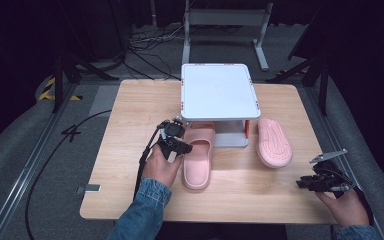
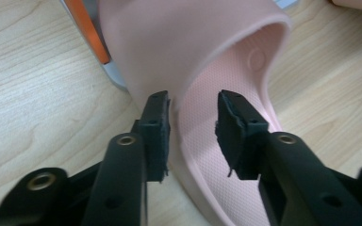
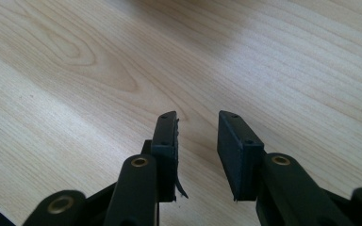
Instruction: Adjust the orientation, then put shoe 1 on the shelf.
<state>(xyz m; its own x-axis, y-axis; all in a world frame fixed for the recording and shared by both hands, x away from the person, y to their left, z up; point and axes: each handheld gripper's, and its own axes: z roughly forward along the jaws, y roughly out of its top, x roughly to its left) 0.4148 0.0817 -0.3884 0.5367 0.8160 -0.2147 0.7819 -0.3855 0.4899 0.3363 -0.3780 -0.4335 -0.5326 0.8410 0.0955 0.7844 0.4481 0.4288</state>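
The left gripper [image 1: 179, 145] straddles the side wall of an upright pink slipper [image 1: 198, 156], jaws apart, pads not pressing it. The slipper's toe lies under the white stand [image 1: 219, 91]. A second slipper [image 1: 274, 142] lies sole-up further right. The right gripper [image 1: 307, 183] hovers part-open, holding nothing.

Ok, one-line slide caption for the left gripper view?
Left gripper open astride the upright pink slipper's side wall, beside the rack leg.
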